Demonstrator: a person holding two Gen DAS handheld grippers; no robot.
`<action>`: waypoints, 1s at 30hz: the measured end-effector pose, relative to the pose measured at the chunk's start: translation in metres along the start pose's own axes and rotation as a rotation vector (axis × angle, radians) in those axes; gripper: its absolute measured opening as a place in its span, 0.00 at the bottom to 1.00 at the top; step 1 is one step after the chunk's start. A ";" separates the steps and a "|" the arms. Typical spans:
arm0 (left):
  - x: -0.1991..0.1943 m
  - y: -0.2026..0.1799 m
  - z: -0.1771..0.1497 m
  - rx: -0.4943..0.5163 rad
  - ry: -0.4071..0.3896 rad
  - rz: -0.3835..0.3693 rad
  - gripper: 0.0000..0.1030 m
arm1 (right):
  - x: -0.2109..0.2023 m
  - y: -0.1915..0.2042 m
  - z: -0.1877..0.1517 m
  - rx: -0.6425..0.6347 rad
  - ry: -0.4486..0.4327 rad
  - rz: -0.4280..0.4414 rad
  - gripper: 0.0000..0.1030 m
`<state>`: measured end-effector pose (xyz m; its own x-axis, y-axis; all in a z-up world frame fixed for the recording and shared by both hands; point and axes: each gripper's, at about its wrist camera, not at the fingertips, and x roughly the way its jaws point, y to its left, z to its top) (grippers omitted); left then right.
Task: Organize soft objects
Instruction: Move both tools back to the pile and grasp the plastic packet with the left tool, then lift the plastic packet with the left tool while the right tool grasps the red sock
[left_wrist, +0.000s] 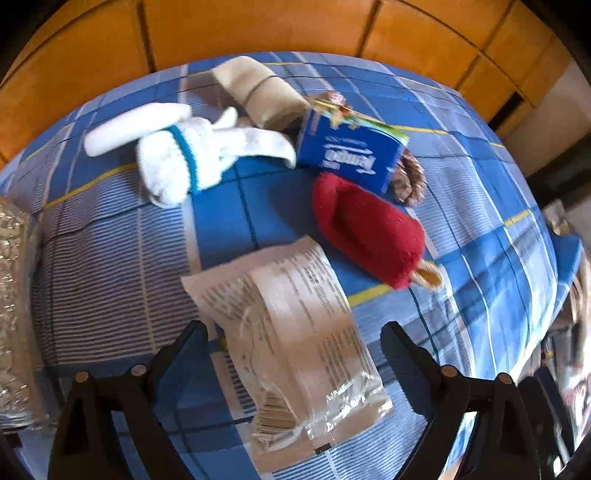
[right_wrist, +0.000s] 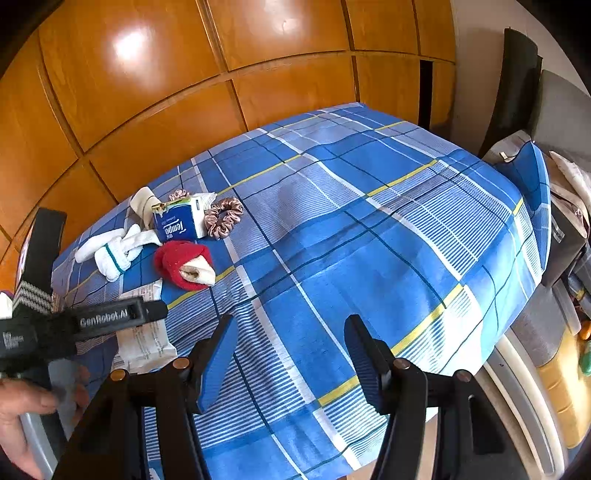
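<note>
Left wrist view looks down on a blue plaid bedsheet (left_wrist: 122, 266) where the left gripper (left_wrist: 295, 354) hangs with its jaws spread wide on either side of a clear plastic packet (left_wrist: 295, 332) printed with small text; the packet lies between the fingers, and neither pad presses on it. Beyond the packet lies a red fuzzy sock (left_wrist: 369, 229) with a cream lining showing at its open end. Farther back sits a blue Tempo tissue pack (left_wrist: 351, 155), with a brownish satin scrunchie (left_wrist: 410, 181) just beside it and partly behind it. To the left of the tissue pack lies a knotted pair of white socks (left_wrist: 177, 155) with a teal band, and behind those a rolled beige cloth (left_wrist: 258, 96). In the right wrist view, the right gripper (right_wrist: 291, 362) hovers over a bare stretch of the sheet, its jaws parted with nothing between them. A person's hand (right_wrist: 22, 410) holds the left gripper's handle at the lower left. Orange wooden panels (right_wrist: 147, 74) rise behind the bed.
</note>
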<state>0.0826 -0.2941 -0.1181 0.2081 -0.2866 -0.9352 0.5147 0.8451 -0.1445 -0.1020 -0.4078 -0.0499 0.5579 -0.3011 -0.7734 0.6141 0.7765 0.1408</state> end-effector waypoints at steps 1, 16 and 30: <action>0.001 -0.002 -0.004 0.058 0.006 -0.001 0.76 | 0.001 0.000 0.000 0.000 0.003 -0.002 0.59; -0.025 0.051 -0.041 0.213 -0.049 -0.078 0.66 | 0.030 0.055 0.031 -0.229 0.099 0.171 0.59; -0.023 0.057 -0.045 0.173 -0.101 -0.117 0.66 | 0.141 0.146 0.061 -0.620 0.308 0.129 0.35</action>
<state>0.0695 -0.2189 -0.1191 0.2163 -0.4291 -0.8770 0.6732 0.7161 -0.1843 0.1006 -0.3713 -0.1009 0.3651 -0.0865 -0.9269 0.0710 0.9954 -0.0649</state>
